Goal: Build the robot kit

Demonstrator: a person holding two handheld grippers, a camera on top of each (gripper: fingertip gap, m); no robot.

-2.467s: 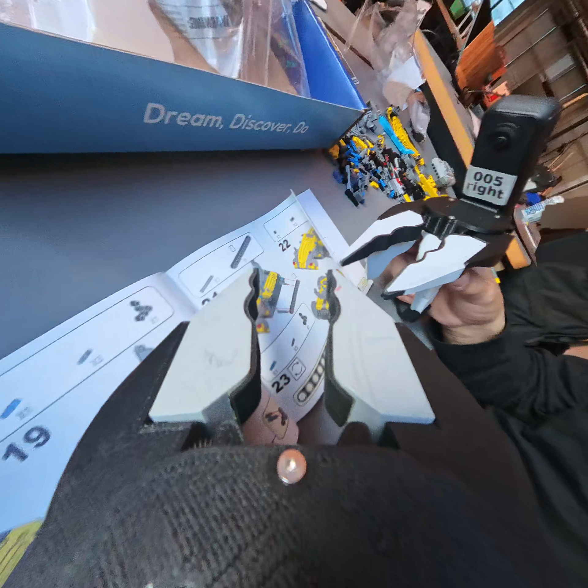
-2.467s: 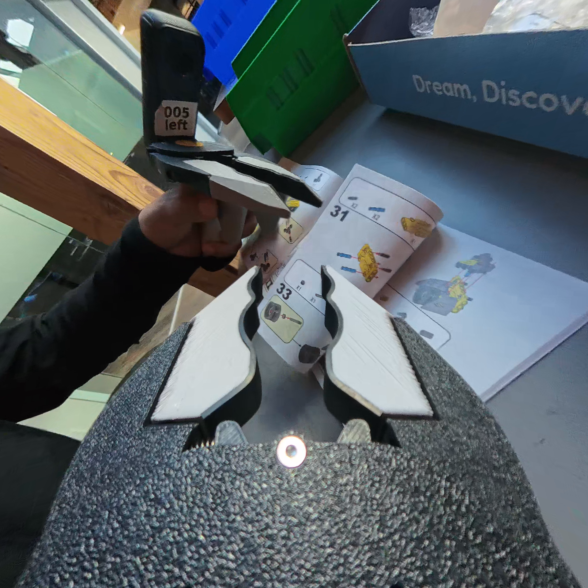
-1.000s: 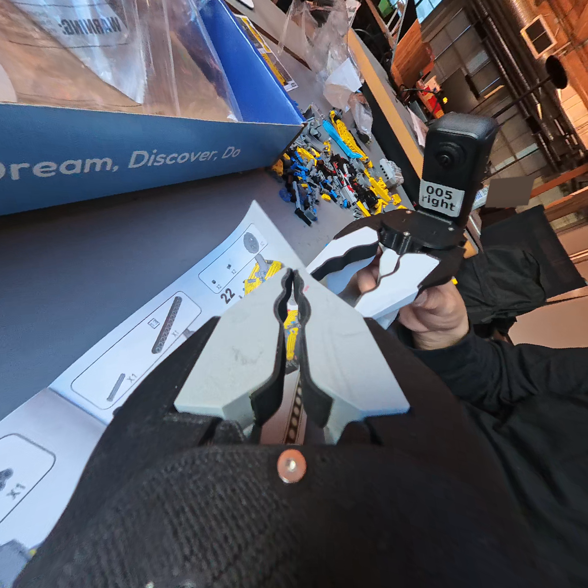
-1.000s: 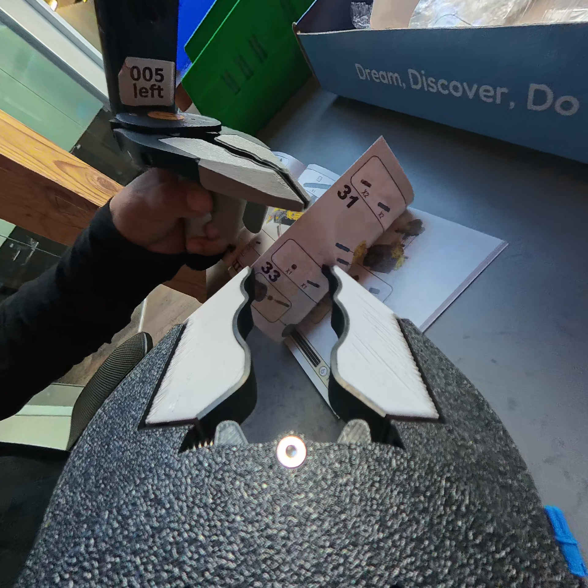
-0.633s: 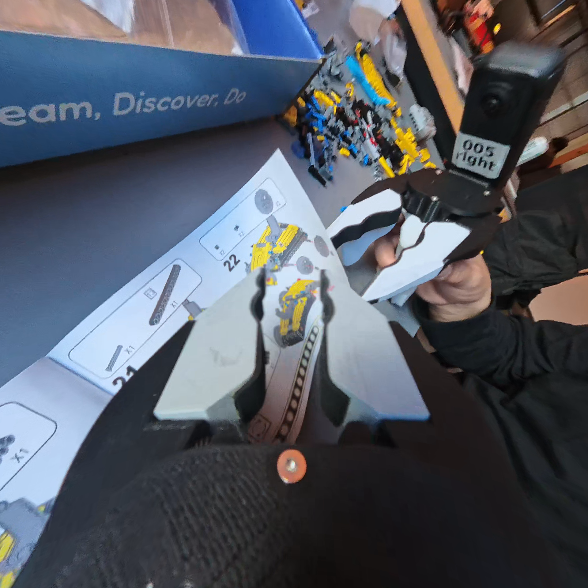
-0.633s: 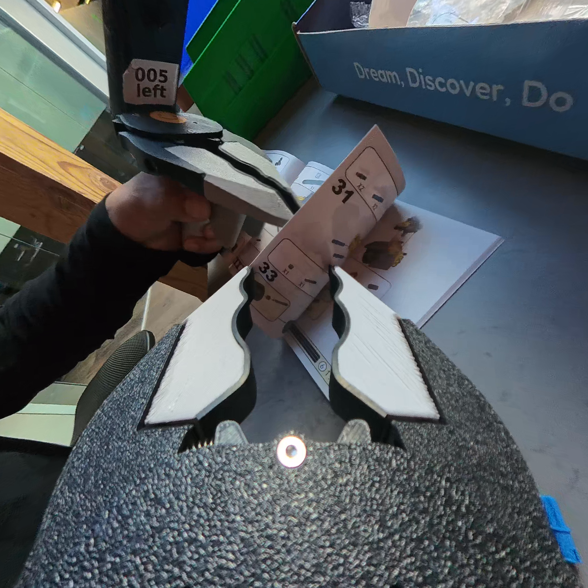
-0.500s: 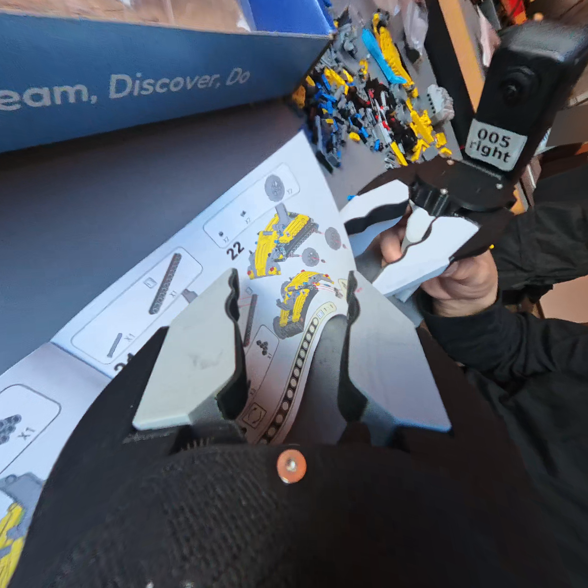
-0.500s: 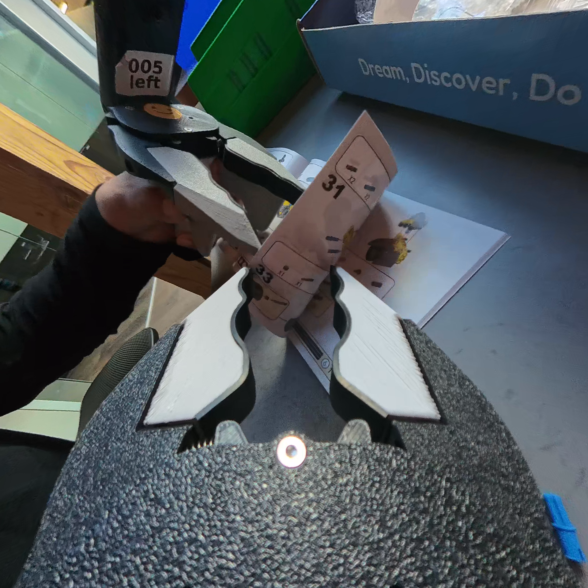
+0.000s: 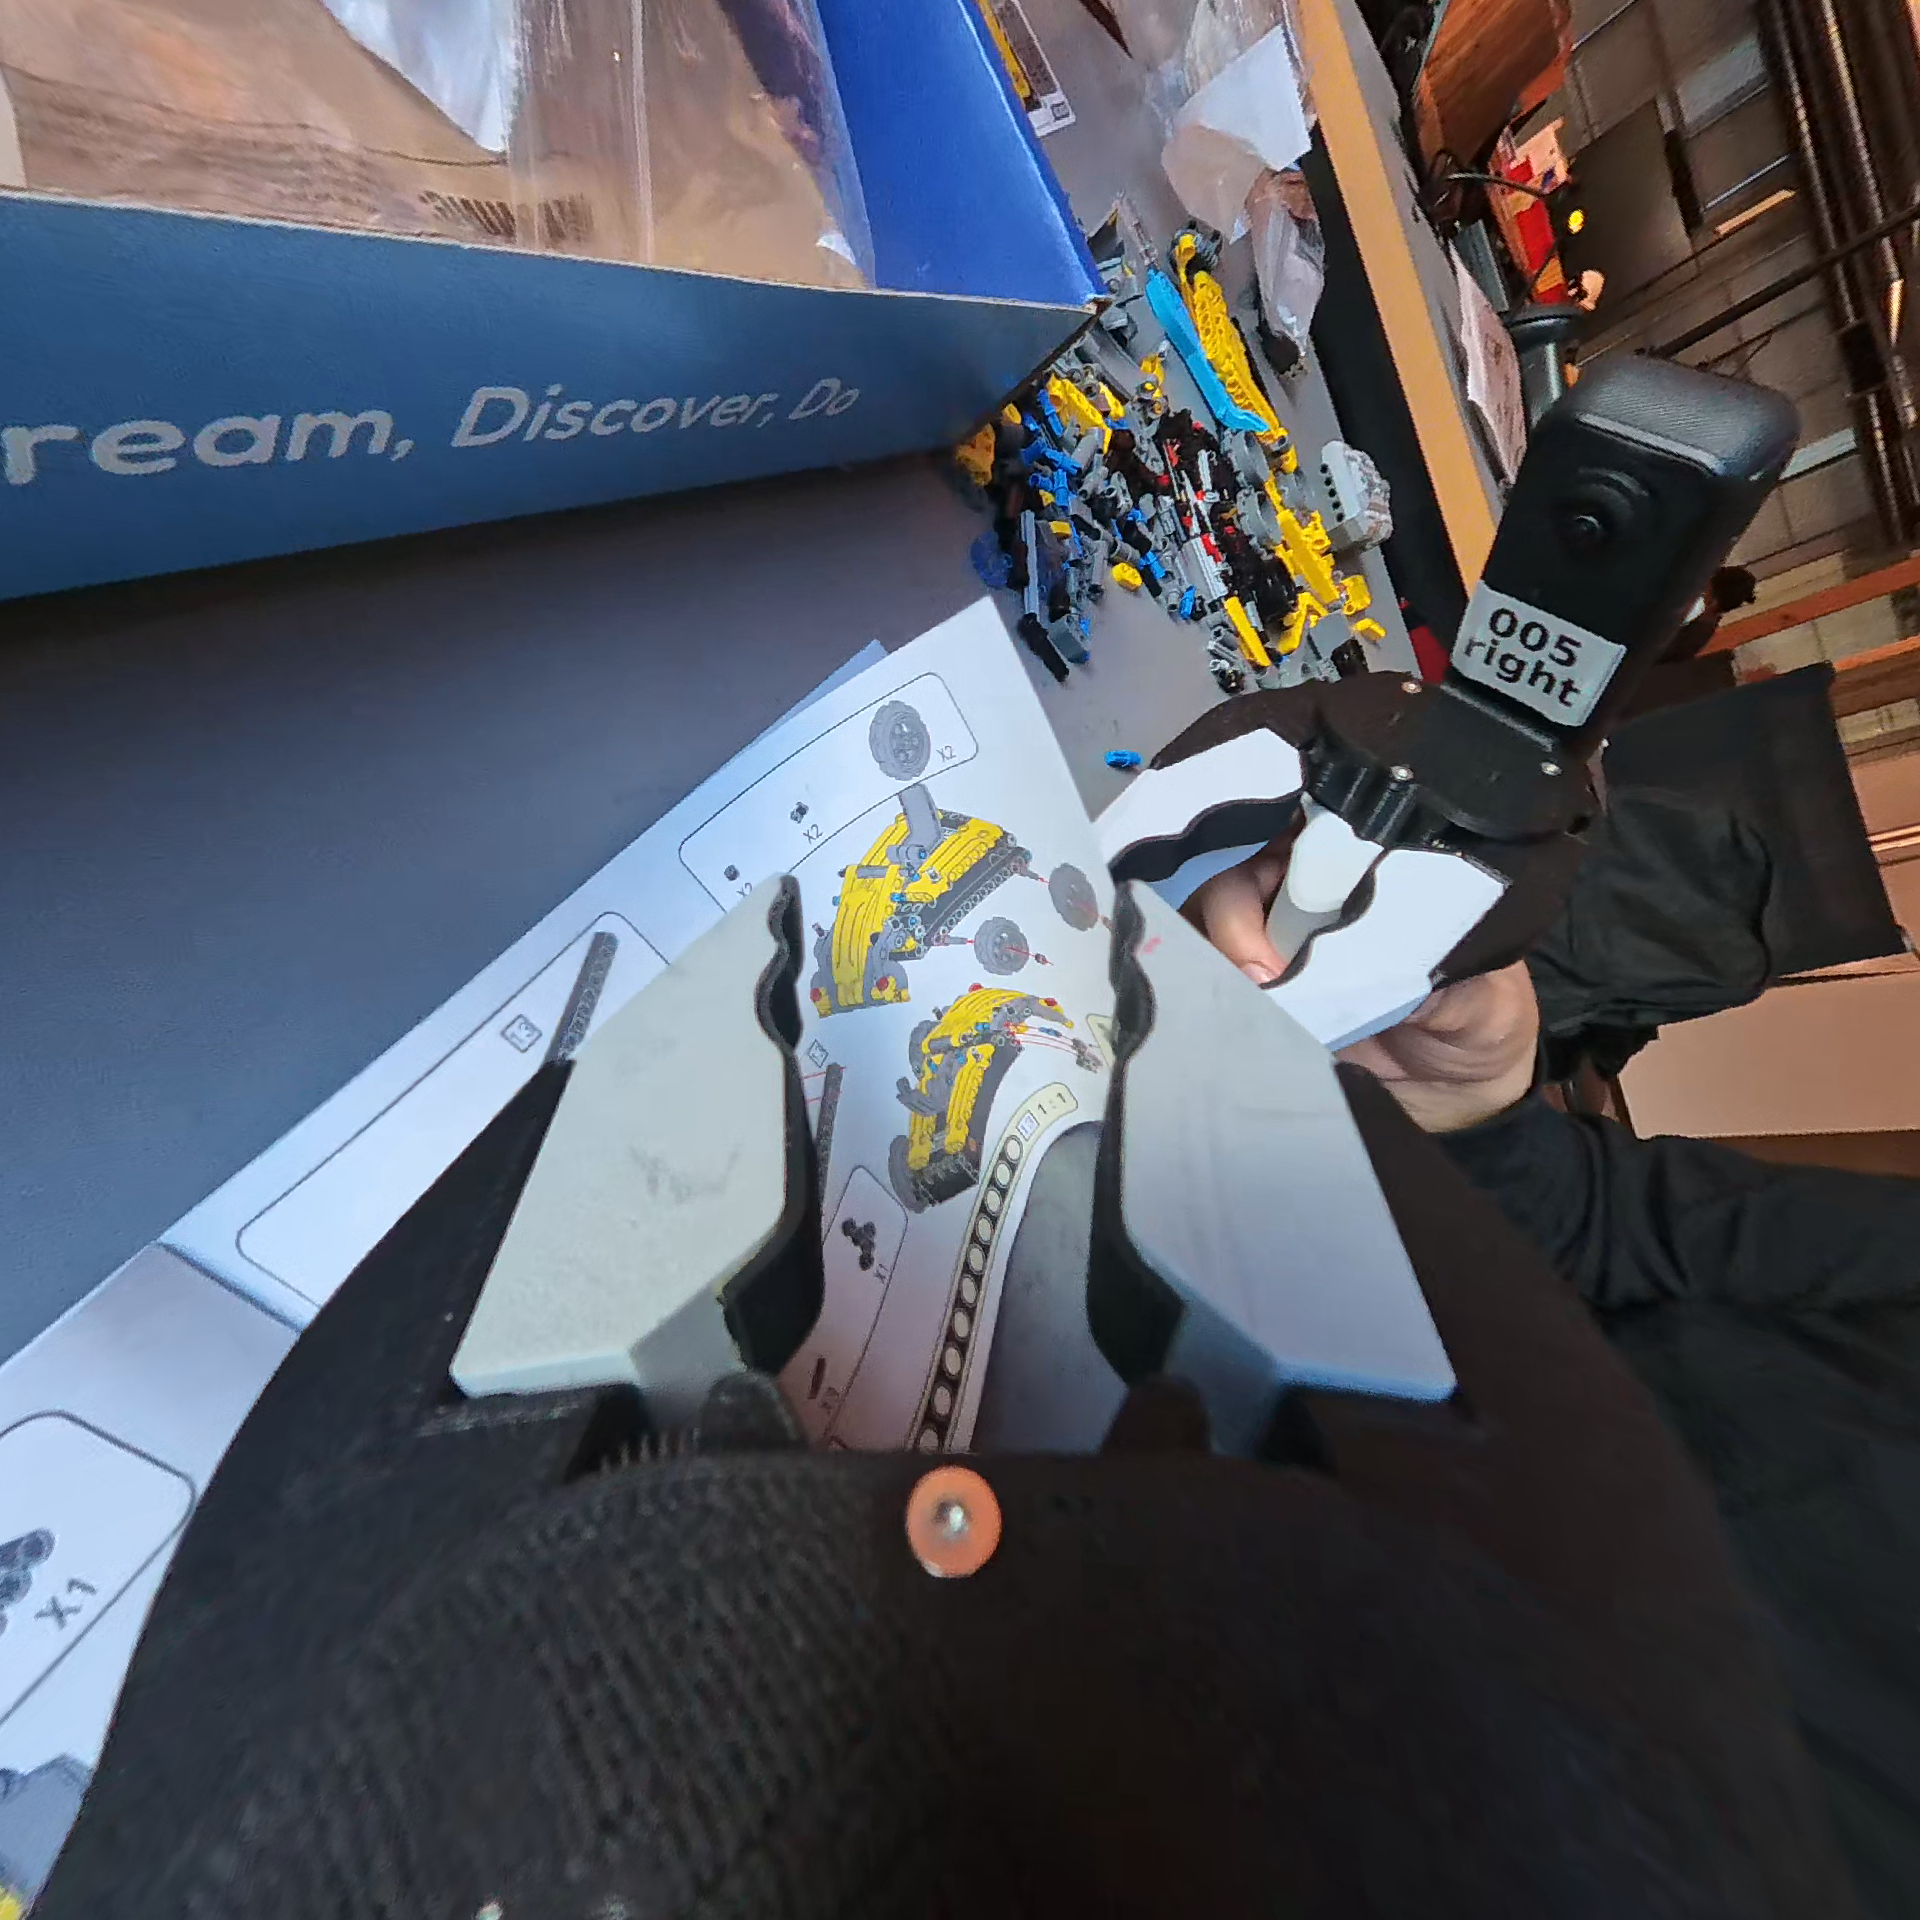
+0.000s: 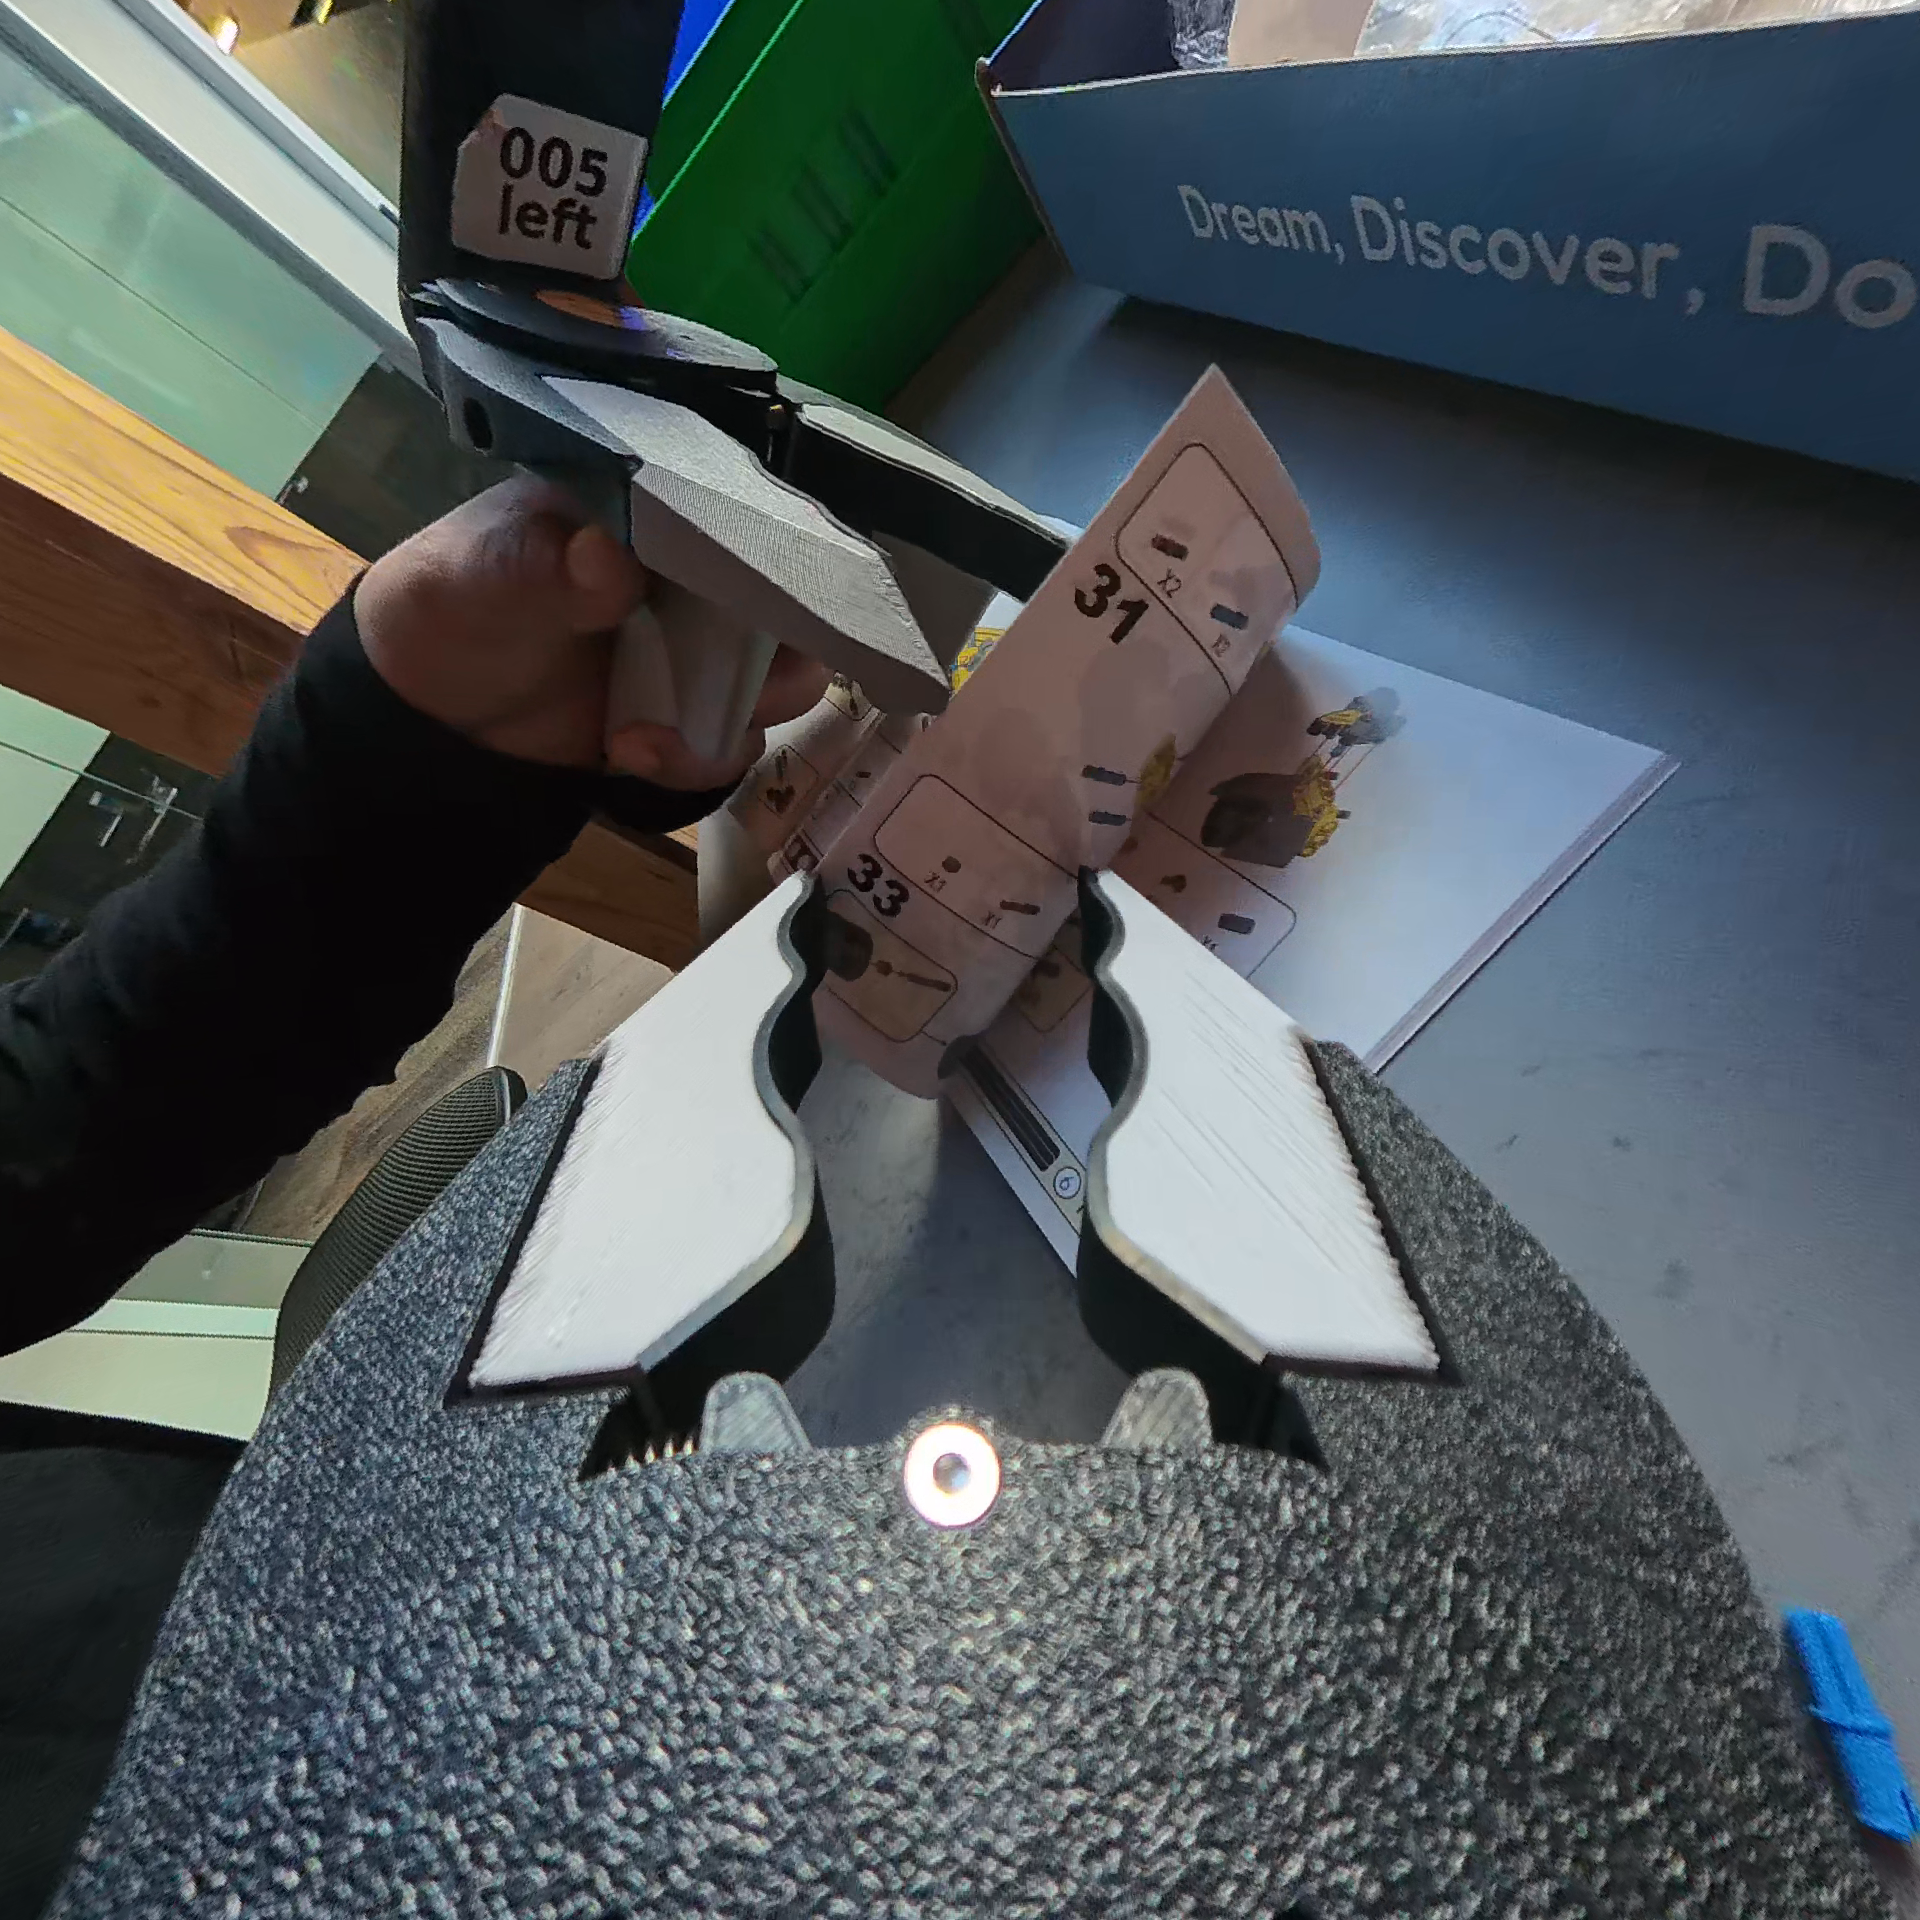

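An open instruction booklet lies on the grey table. My left gripper is open just above its page with yellow vehicle drawings and holds nothing. My right gripper is open at the booklet's near edge. One page stands curled upright, its lower part between the right fingers, not pinched. In the right wrist view the left gripper hovers beside the top of that raised page. In the left wrist view the right gripper is open at the page's right edge.
A large blue cardboard box with plastic bags inside stands behind the booklet; it also shows in the right wrist view. A pile of small yellow, blue and black building pieces lies to the right. A green panel and a wooden counter stand left. A loose blue piece lies near. Spacing between my two grippers at the tips: around 5 centimetres.
My left gripper was shut on a page a second ago and has since opened wide. The page now stands more upright. The right gripper has stayed open and barely moved.
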